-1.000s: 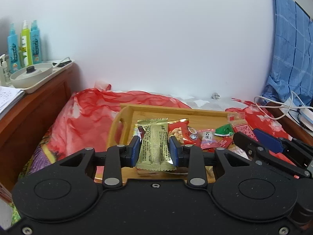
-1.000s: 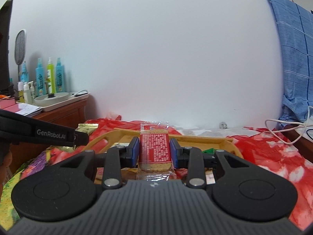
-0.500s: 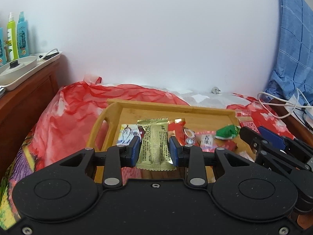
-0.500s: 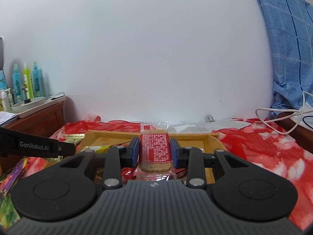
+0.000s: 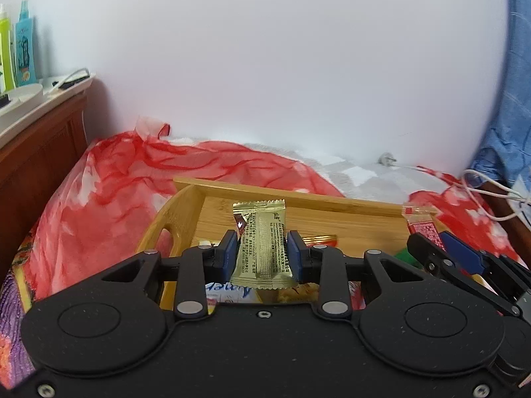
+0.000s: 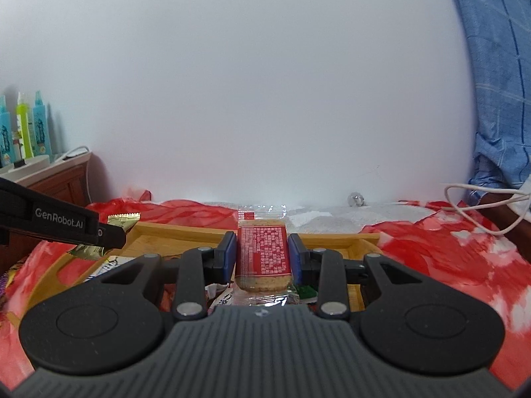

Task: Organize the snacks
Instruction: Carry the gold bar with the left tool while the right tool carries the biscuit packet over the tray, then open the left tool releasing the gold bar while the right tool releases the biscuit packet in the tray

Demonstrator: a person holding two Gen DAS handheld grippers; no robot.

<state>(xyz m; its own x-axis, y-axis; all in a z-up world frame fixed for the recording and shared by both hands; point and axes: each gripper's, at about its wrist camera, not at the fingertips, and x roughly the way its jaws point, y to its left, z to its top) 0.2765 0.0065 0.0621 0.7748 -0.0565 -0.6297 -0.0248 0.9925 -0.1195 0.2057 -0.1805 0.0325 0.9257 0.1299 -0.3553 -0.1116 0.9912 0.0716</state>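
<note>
My left gripper (image 5: 262, 251) is shut on a gold foil snack packet (image 5: 262, 242), held upright over the near left part of a wooden tray (image 5: 298, 199). My right gripper (image 6: 262, 255) is shut on a red-labelled biscuit packet (image 6: 262, 252) in clear wrap, above the same tray (image 6: 332, 238). In the left wrist view the right gripper (image 5: 441, 248) shows at the right with its red packet (image 5: 423, 222). In the right wrist view the left gripper's black finger (image 6: 59, 225) and the gold packet's end (image 6: 124, 220) show at the left. Other snacks under both grippers are mostly hidden.
The tray lies on a red and white patterned bedcover (image 5: 99, 199). A wooden bedside cabinet (image 5: 39, 146) at the left carries bottles (image 5: 25, 46) and a white tray. A white cable (image 5: 491, 195) and blue checked cloth (image 6: 497, 66) are at the right, a white wall behind.
Both grippers have moved forward and lower over the tray, still holding their packets. The loose snacks in the tray have slipped under the grippers, and the cabinet has drifted to the left edge.
</note>
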